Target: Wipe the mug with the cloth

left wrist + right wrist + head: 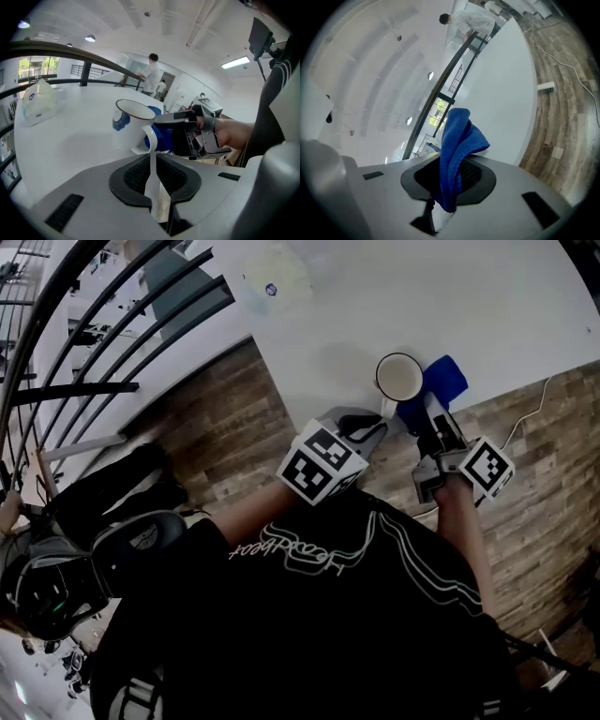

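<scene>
A white mug point(398, 378) with a dark rim stands near the front edge of the white table point(487, 306). My left gripper point(383, 417) is shut on the mug's handle; in the left gripper view the thin white handle point(151, 150) runs between the jaws of the left gripper point(153, 164). My right gripper point(423, 411) is shut on a blue cloth point(441, 381), which lies against the mug's right side. In the right gripper view the folded cloth point(457, 145) sticks up out of the right gripper point(451, 180). The left gripper view shows the cloth point(161, 135) pressed behind the mug point(132, 124).
A pale plastic packet point(277, 282) lies at the far side of the table, also seen as a packet point(40, 101) at left. A dark railing point(103, 343) runs along the left. A white cable point(525, 418) trails over the wooden floor. A person point(149, 72) stands far off.
</scene>
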`<state>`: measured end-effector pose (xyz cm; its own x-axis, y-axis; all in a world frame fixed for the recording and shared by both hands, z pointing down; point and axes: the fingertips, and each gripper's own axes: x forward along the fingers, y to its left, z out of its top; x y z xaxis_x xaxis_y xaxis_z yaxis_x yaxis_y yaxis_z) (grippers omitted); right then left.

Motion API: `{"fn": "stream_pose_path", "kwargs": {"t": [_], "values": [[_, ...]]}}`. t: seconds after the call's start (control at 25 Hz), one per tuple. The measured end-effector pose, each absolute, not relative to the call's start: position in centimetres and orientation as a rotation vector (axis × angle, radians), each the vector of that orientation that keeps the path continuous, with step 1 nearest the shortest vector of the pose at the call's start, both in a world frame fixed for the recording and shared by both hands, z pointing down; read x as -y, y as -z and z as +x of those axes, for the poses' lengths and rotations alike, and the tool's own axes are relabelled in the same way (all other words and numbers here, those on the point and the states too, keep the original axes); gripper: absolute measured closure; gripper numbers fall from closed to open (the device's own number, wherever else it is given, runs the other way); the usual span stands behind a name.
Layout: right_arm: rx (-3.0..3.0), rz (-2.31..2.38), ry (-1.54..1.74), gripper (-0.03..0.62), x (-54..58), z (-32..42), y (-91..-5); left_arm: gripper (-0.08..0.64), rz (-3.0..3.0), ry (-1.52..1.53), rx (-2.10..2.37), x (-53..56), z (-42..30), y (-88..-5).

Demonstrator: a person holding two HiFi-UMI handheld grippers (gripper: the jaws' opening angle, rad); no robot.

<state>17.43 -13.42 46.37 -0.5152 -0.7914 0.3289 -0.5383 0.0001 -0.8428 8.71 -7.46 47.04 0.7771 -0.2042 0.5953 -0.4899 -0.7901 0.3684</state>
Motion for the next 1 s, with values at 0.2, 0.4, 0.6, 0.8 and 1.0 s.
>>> {"fn": "stream_pose_path", "kwargs": {"t": [0.2,0.4,0.6,0.8,1.0], "values": [[-2.075,-1.416,1.601,0.528,13.5,17.1,-47.1,0.514,2.407,-0.675,0.389,7.4,9.7,-46.7],[-2.187,-1.431,1.601,0.528,12.9,17.6,-46.2,0.514,2.371,-0.619,0.236,7.1,9.2,-45.9],[-2.375,-1.403,1.421,0.528,12.7,18.5,-42.5,0.514,2.411,-0.563,0.181,8.3,8.0,-43.9],[-2.669,-1.33,0.98,0.528,8.7,17.6,-35.6,0.534,2.53,-0.465,0.325,6.7,7.2,-39.0],[-2.864,-1.157,0.75,0.528,-1.2,16.0,-31.2,0.551,2.658,-0.331,0.482,-0.4,7.4,-33.5]]}}
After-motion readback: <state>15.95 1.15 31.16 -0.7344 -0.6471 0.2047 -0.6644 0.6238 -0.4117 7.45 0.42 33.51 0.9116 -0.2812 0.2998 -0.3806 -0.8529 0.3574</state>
